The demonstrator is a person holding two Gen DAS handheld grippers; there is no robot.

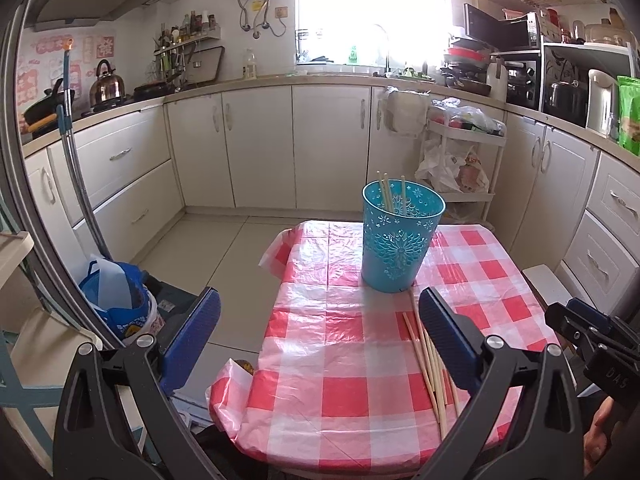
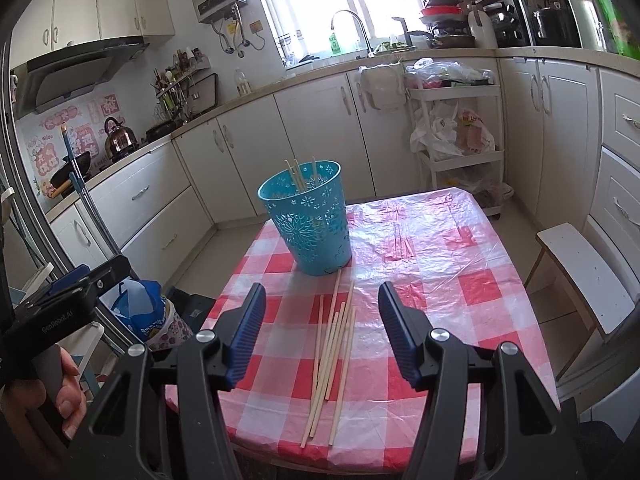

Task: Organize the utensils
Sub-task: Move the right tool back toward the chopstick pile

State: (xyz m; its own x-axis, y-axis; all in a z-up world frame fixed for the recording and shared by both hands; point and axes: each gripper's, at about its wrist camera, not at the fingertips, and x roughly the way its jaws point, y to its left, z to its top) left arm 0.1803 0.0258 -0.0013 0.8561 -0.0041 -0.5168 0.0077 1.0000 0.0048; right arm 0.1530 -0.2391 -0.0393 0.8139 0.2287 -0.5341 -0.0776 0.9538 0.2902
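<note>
A teal cut-out holder stands on the red-checked table with three chopsticks upright in it; it also shows in the right wrist view. Several loose chopsticks lie in a bundle on the cloth in front of it, also in the left wrist view. My right gripper is open, empty, above the bundle. My left gripper is open, empty, over the table's left part, its right finger beside the bundle.
White cabinets and a counter ring the room. A white cart with bags stands behind the table. A blue bag sits on the floor left. A white stool is right of the table.
</note>
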